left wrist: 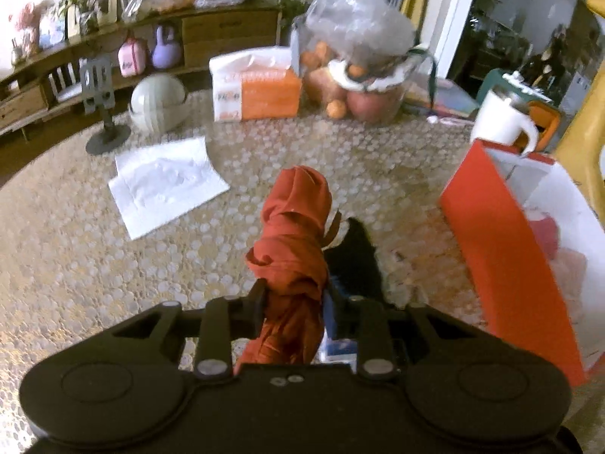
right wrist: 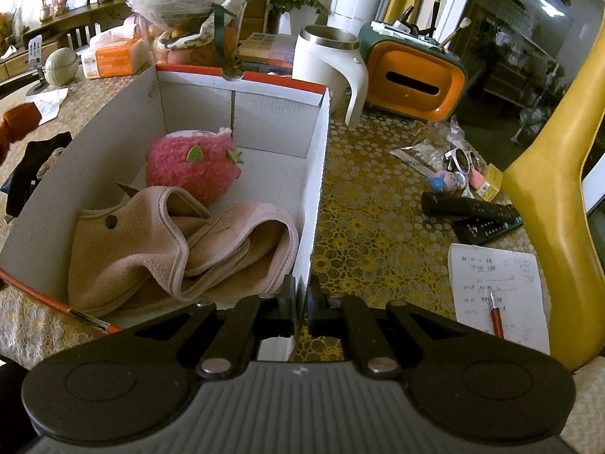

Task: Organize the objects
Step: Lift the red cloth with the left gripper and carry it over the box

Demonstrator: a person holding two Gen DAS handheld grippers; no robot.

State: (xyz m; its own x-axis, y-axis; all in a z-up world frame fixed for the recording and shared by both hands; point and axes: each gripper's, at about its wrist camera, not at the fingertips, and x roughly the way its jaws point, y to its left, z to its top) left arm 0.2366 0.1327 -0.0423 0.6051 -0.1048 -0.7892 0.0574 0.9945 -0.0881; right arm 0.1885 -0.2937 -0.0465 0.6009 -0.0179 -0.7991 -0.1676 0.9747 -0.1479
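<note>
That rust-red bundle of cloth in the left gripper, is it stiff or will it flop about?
The rust-red cloth looks soft: it is wrinkled and bunched, so it probably droops. Likely light, as the left gripper holds it by a narrow pinch. Unlikely to slip or break.

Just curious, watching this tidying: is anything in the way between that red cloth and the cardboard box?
Nothing visible blocks it. The left gripper holds the red cloth clear of the table, and the box stands open-topped beside it. The right gripper clamps the box wall.

We see the table (left wrist: 75,265), lace-patterned | on it: white paper (left wrist: 166,185), tissue pack (left wrist: 257,90), box (right wrist: 317,174), mug (right wrist: 329,56), two remotes (right wrist: 476,212), notepad (right wrist: 499,287)
</note>
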